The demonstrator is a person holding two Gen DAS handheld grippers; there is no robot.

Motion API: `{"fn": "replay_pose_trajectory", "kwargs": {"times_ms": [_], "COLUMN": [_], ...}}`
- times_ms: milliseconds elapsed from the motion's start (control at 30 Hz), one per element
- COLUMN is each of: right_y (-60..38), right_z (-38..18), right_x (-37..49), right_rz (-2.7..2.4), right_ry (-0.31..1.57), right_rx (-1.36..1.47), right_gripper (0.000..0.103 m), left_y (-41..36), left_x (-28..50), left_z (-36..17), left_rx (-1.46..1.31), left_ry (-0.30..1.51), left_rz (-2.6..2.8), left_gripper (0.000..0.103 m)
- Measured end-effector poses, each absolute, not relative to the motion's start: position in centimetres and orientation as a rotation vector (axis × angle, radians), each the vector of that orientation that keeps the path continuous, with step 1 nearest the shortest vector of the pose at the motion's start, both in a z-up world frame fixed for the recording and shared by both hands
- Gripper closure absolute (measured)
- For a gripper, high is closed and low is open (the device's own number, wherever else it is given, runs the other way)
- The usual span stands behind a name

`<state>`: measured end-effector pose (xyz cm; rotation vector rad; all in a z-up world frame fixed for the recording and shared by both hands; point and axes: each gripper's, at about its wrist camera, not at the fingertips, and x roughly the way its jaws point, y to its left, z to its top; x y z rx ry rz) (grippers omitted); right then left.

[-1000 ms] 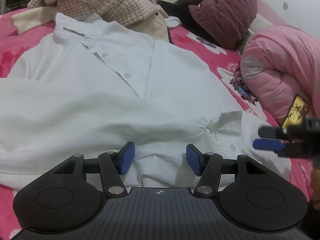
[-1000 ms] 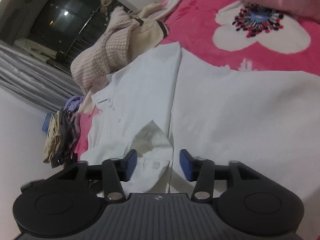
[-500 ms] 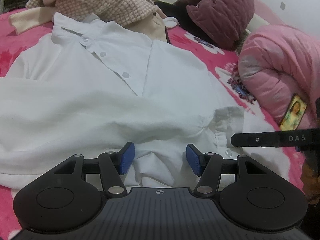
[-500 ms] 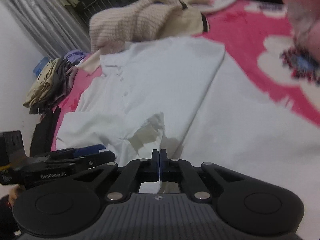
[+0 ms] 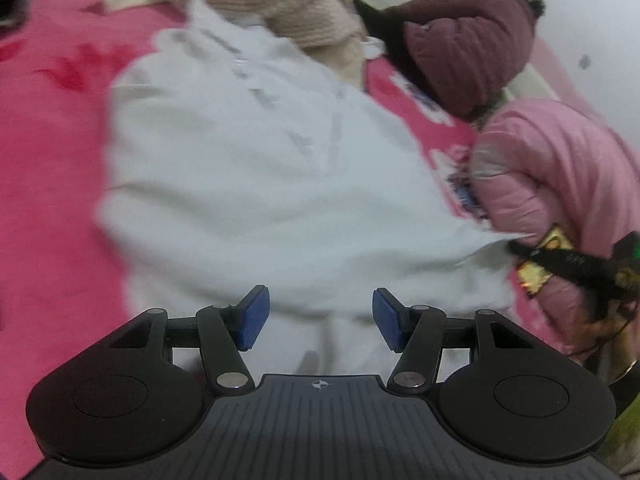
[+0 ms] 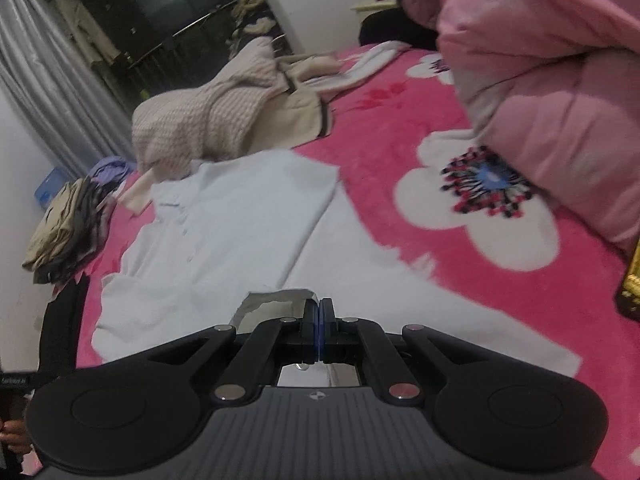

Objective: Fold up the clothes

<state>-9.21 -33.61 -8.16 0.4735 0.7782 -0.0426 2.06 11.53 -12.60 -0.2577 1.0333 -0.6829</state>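
White shirt lies spread, smooth woven cloth, on a plush pink blanket with white flower print. Left gripper hovers over the hem, blue ribbed pads wide apart, nothing between them. Waffle-knit beige garment heaped beyond the collar. Right gripper is clenched on the shirt's edge (fabric lifted into a peak). Quilted pink jacket at far right.

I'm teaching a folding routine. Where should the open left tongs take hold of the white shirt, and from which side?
Probably the near edge of the white shirt, the bunched fabric just ahead of the open left tongs. Come in low from the near side: that loose ridge stands proud of the pink blanket, so the pads can close across it.
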Motion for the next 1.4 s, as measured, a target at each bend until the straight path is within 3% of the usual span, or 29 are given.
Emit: {"fn": "replay_pose_trajectory", "kwargs": {"times_ms": [167, 267, 400, 633, 767, 900, 1000, 1400], "right_y": [-34.4, -34.4, -34.2, -32.0, -27.3, -22.6, -19.1, 1.0], "right_z": [-9.5, -9.7, -9.4, -7.0, -6.1, -5.2, -4.5, -11.1], "right_x": [-9.2, -9.8, -11.0, -10.5, -6.3, -2.1, 1.1, 19.8], "right_rz": [-0.106, -0.128, -0.149, -0.093, 0.071, 0.234, 0.355, 0.659], "right_ry": [0.834, 0.856, 0.876, 0.854, 0.847, 0.836, 0.826, 0.948], "right_rx": [0.432, 0.407, 0.377, 0.335, 0.3, 0.263, 0.235, -0.179], "right_gripper": [0.102, 0.097, 0.061, 0.06, 0.06, 0.06, 0.061, 0.064], "left_y": [14.9, 15.0, 14.8, 13.8, 13.3, 13.0, 12.9, 12.6], "left_x": [1.6, 2.0, 2.7, 4.5, 4.0, 4.0, 3.7, 1.9], "left_z": [-13.3, -13.9, -14.4, -16.1, -16.0, -16.3, -16.5, -16.3], "left_rx": [-0.205, -0.14, -0.03, 0.163, 0.211, 0.22, 0.229, 0.273], "left_ry": [1.01, 0.967, 0.884, 0.799, 0.739, 0.712, 0.687, 0.646], "left_rz": [-0.54, -0.476, -0.419, -0.429, -0.46, -0.472, -0.468, -0.457], "left_gripper": [0.046, 0.046, 0.046, 0.051, 0.067, 0.091, 0.101, 0.103]}}
